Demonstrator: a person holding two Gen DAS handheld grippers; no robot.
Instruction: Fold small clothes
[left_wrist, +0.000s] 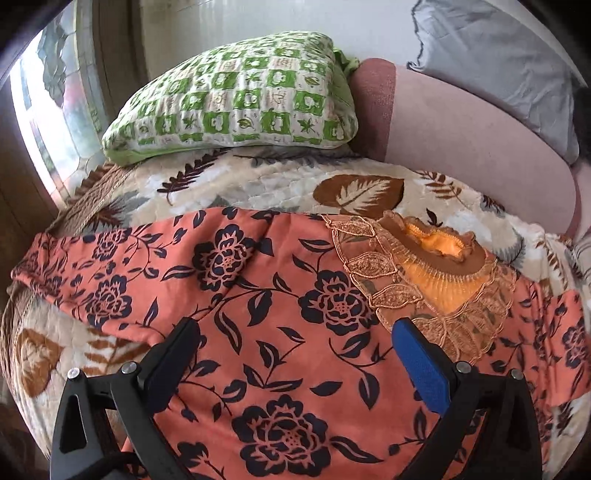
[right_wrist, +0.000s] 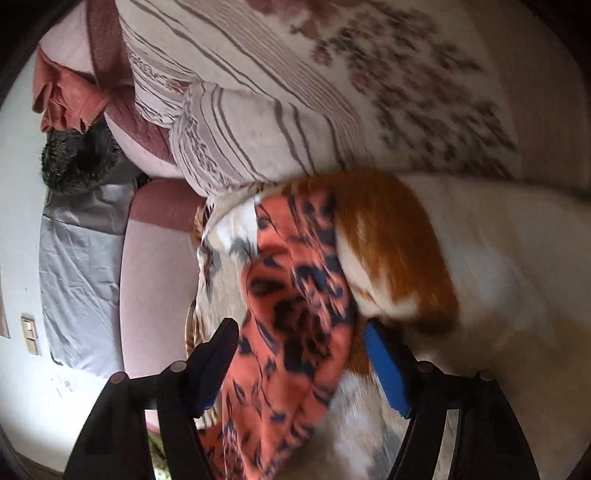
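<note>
**Black grippers, blue pads**

The left gripper (left_wrist: 291, 336) has black plastic fingers on triangular cut-out arms, silver round screw heads at the pivots, and a textured blue pad (left_wrist: 421, 365). The right gripper (right_wrist: 299, 343) matches: black frame, blue pad, dark round screws.

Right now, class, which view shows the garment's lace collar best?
The left wrist view: the lace collar lies sharp and whole on the floral garment. The right wrist view shows only a blurred strip of that garment, no collar.
</note>
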